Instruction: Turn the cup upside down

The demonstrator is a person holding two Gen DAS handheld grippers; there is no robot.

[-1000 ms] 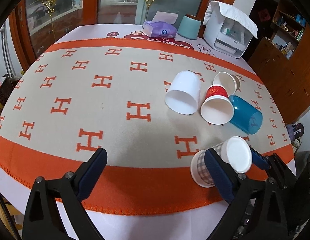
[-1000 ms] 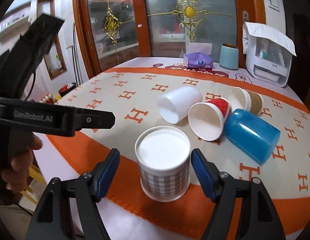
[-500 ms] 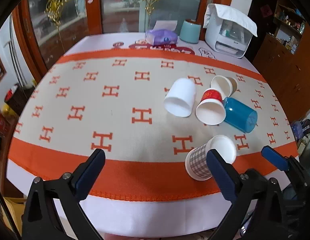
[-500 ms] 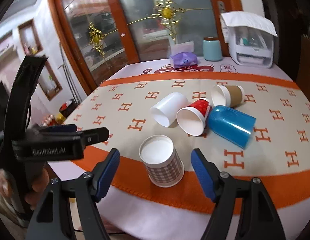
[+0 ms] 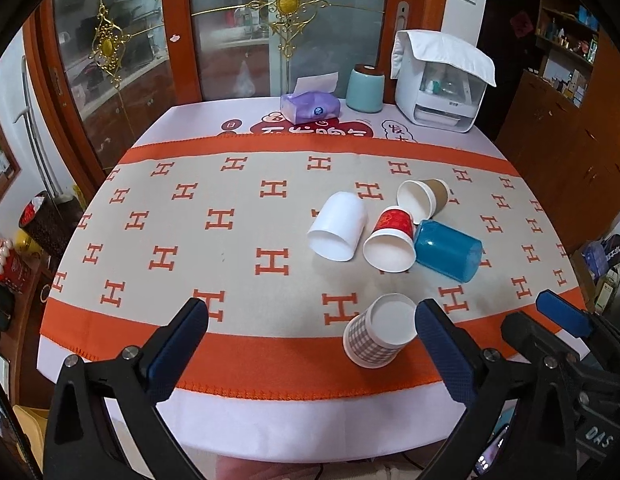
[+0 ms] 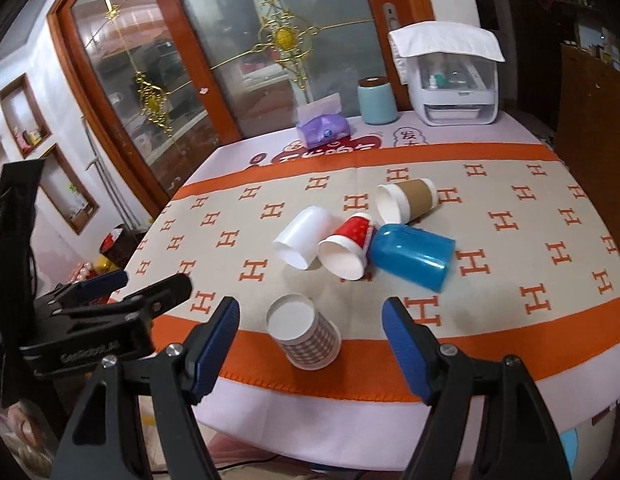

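A checked paper cup (image 5: 376, 330) (image 6: 305, 334) stands upside down on the orange border of the cloth near the table's front edge. My left gripper (image 5: 310, 344) is open and empty, back from the table, with the cup just inside its right finger. My right gripper (image 6: 310, 334) is open and empty, pulled back from the cup; it also shows in the left wrist view (image 5: 562, 316). Behind lie a white cup (image 5: 338, 226) (image 6: 303, 236), a red cup (image 5: 392, 238) (image 6: 348, 248), a blue cup (image 5: 448, 250) (image 6: 412, 254) and a brown cup (image 5: 424, 198) (image 6: 406, 200), all on their sides.
At the back of the table stand a purple tissue pack (image 5: 310, 106), a teal canister (image 5: 364, 89) and a white appliance (image 5: 440, 80). Glass cabinet doors rise behind. The left gripper's body (image 6: 89, 332) shows at the left of the right wrist view.
Both grippers have drawn back and up from the table. The right gripper, open throughout, has moved away from the checked cup, which stays upside down on the cloth.
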